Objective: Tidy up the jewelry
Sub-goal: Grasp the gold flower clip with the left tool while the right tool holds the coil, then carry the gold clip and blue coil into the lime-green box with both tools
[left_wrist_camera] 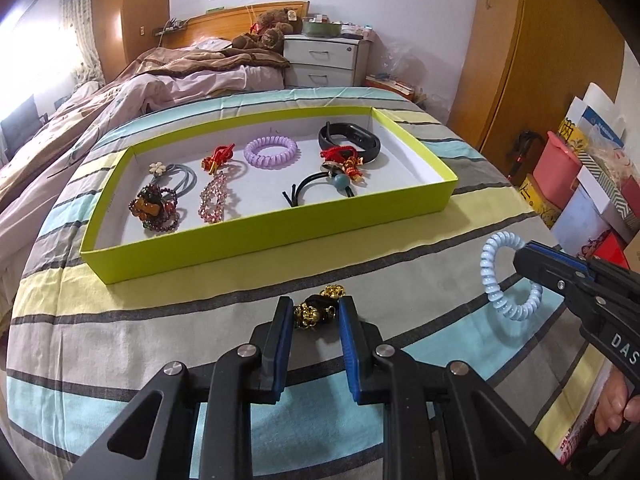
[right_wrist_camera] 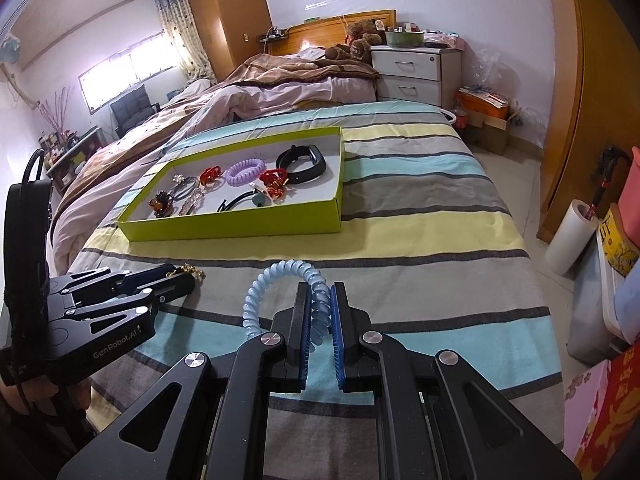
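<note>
A lime-green tray (left_wrist_camera: 260,242) lies on the striped bedsheet and holds several pieces, among them a purple spiral hair tie (left_wrist_camera: 271,151) and a black wristband (left_wrist_camera: 352,140). In front of the tray, my left gripper (left_wrist_camera: 316,314) is shut on a black hair tie with gold beads (left_wrist_camera: 314,312) that rests on the sheet. To the right, my right gripper (right_wrist_camera: 320,300) is shut on a pale blue spiral hair tie (right_wrist_camera: 260,292), whose loop hangs out to the left of its fingers. From the left wrist view, that blue tie (left_wrist_camera: 496,280) hangs just above the sheet.
A rumpled brown and pink quilt (left_wrist_camera: 168,80) covers the far half of the bed. A white nightstand (left_wrist_camera: 324,60) stands by the headboard. Stacked boxes and a pink bin (left_wrist_camera: 560,168) crowd the floor at the right, beside a wooden wardrobe (right_wrist_camera: 580,120).
</note>
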Demonstrator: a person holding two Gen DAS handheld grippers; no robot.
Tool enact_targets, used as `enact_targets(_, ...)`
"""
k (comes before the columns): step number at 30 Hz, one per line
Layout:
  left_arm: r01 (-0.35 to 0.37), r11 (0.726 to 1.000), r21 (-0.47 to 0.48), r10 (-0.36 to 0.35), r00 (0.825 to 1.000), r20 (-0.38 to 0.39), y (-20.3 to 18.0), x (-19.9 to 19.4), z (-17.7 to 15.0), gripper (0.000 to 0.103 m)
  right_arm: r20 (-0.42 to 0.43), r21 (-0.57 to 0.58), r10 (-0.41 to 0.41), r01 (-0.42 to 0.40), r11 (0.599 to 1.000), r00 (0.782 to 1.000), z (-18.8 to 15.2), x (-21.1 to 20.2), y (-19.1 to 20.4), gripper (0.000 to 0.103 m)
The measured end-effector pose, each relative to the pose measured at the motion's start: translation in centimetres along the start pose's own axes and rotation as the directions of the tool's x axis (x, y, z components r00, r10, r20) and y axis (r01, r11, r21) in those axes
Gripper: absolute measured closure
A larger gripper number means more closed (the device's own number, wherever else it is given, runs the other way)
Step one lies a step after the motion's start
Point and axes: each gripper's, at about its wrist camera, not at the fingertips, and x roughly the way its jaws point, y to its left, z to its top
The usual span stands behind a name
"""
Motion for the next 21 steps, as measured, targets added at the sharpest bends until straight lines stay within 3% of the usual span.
enact_targets(12, 0.044, 0.997, -0.066, -0.039, 0.997, 0.071, 3.3, -2.6, 2.4, 0.08, 0.018, -0.006, 0.009, -0.008, 1.0, 1.0, 3.2, 0.2, 0.9, 0.093)
enact_targets(21, 0.025, 0.997, -0.079, -0.018, 0.996, 0.093, 5.4, -2.9, 5.8, 0.08, 0.029, -0.023, -0.021, 0.022, 1.0, 0.999, 6.6, 1.3, 1.2, 0.093)
